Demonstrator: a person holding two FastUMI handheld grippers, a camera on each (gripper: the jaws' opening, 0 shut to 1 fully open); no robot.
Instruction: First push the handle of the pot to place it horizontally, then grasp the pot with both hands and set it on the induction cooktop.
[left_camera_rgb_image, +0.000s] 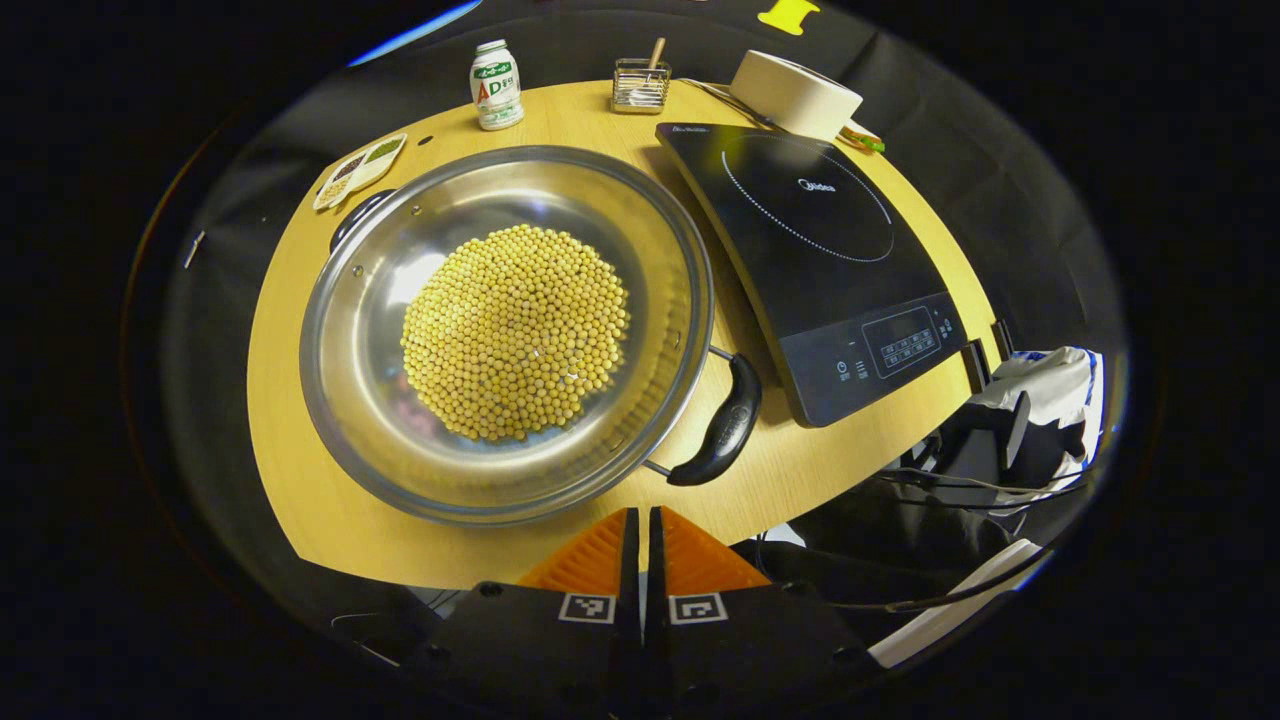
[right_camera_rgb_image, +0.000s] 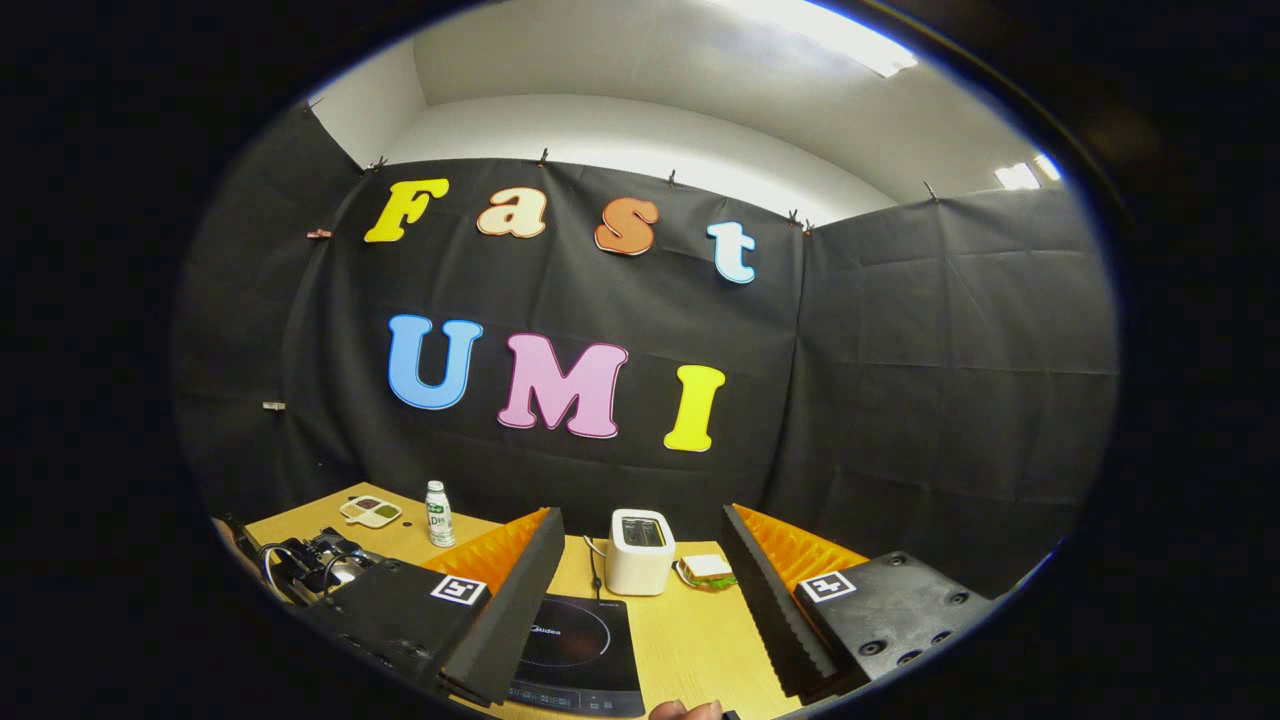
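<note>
Just ahead of closed left tongs (left_camera_rgb_image: 640, 530), pot (left_camera_rgb_image: 505, 335); right tongs (right_camera_rgb_image: 640, 610) wide open.

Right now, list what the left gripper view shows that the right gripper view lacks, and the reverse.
Left gripper view alone: the pot of beans, its handle, and a wire holder.
Right gripper view alone: a sandwich and the ceiling light.
Shared: the table, cooktop, bottle, snack tray and toaster.

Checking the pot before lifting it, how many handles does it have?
2: one black handle on the pot rim nearest the induction cooktop, the other handle at the opposite rim, mostly hidden.
</note>
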